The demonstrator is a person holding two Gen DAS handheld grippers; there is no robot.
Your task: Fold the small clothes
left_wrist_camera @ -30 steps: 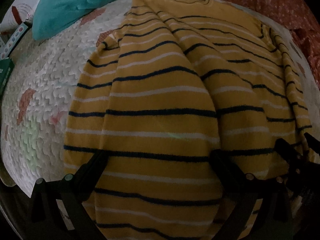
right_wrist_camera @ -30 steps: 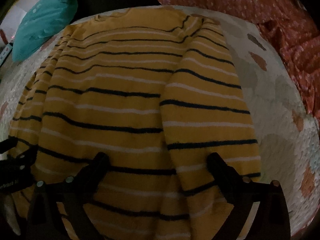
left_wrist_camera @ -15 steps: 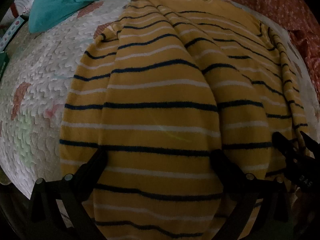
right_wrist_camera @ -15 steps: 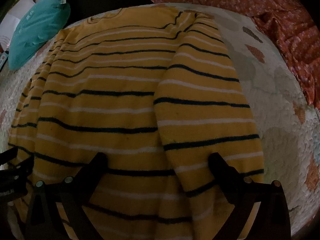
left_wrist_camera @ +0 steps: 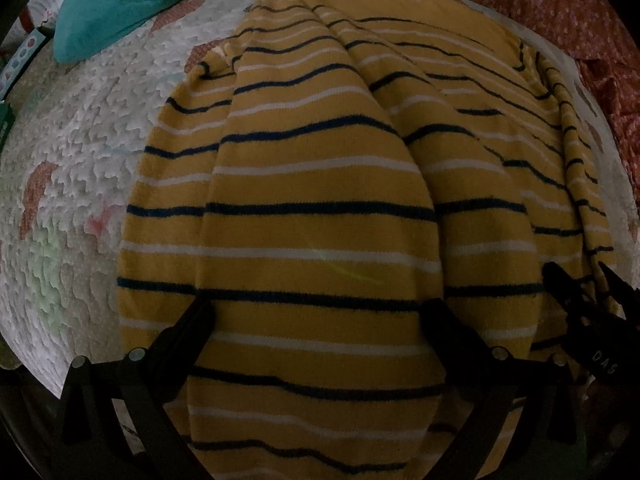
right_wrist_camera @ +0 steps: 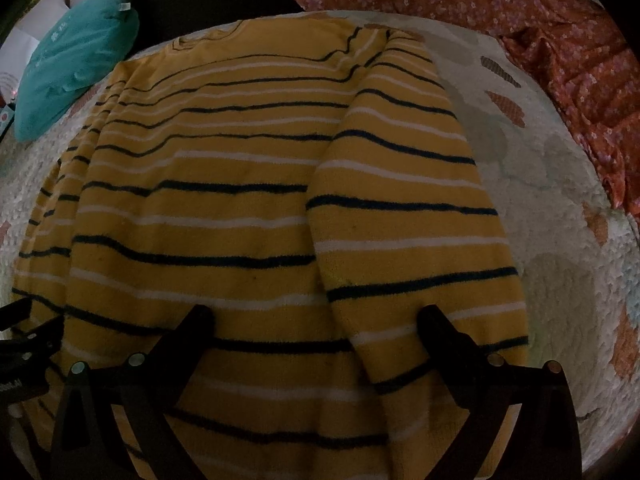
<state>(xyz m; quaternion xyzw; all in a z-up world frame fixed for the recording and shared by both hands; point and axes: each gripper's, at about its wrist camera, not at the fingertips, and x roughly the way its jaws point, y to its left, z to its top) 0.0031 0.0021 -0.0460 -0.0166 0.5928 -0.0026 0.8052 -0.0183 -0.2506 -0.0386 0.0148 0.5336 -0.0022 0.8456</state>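
Note:
A yellow sweater [left_wrist_camera: 320, 184] with dark blue and white stripes lies on a white quilted bedspread [left_wrist_camera: 80, 152], both sleeves folded in over the body. It also shows in the right wrist view [right_wrist_camera: 208, 216]. My left gripper [left_wrist_camera: 320, 316] is open, its fingers wide apart over the left sleeve and hem. My right gripper [right_wrist_camera: 316, 316] is open over the hem near the right sleeve [right_wrist_camera: 404, 208]. The right gripper's black tips show in the left wrist view [left_wrist_camera: 580, 292]. The left gripper's tips show at the right view's left edge [right_wrist_camera: 24, 332].
A teal pillow [left_wrist_camera: 132, 0] lies at the far left of the bed, also in the right view [right_wrist_camera: 68, 60]. An orange floral cloth [right_wrist_camera: 540, 32] is bunched along the far right. Boxes [left_wrist_camera: 16, 60] sit at the left edge. The bedspread [right_wrist_camera: 560, 264] extends right.
Both gripper views have drifted slightly forward and up over the sweater. Both grippers stay open, and the sweater has not moved.

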